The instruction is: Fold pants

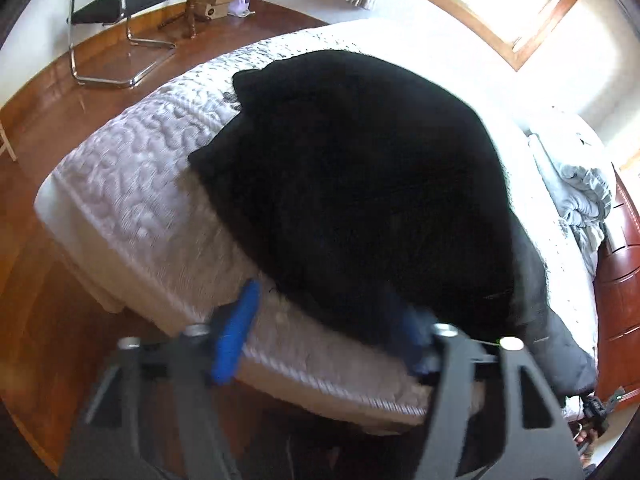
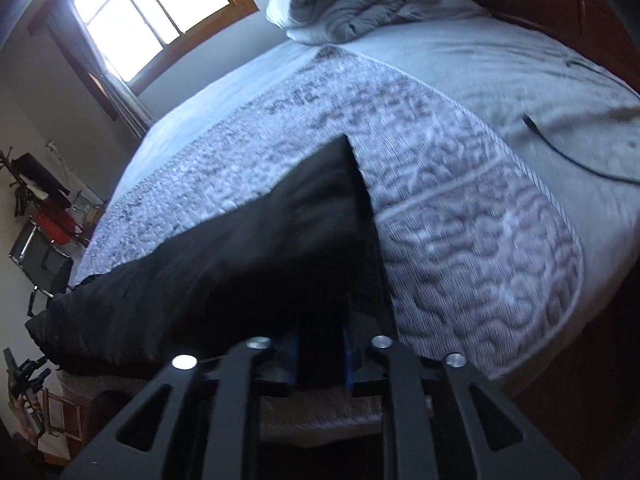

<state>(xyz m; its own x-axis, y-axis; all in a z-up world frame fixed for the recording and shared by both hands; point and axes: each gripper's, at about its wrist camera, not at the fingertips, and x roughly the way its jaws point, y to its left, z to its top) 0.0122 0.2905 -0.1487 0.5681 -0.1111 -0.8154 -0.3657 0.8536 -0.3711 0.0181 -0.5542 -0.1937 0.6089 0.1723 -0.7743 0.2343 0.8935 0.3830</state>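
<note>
The black pants (image 1: 352,184) lie spread on the quilted bed (image 1: 132,184), reaching its near edge. My left gripper (image 1: 324,320) is open at that near edge; its left blue finger (image 1: 236,336) is over the quilt and the right finger is partly hidden under the black cloth. In the right wrist view the pants (image 2: 248,256) are lifted off the quilt (image 2: 460,240), and my right gripper (image 2: 320,356) is shut on a fold of the black cloth between its blue pads.
A bundled grey duvet (image 2: 352,0) lies at the head of the bed by the wooden headboard (image 1: 620,280). A black cable (image 2: 568,156) lies on the sheet. A chair (image 1: 116,16) and boxes stand on the wooden floor (image 1: 52,92).
</note>
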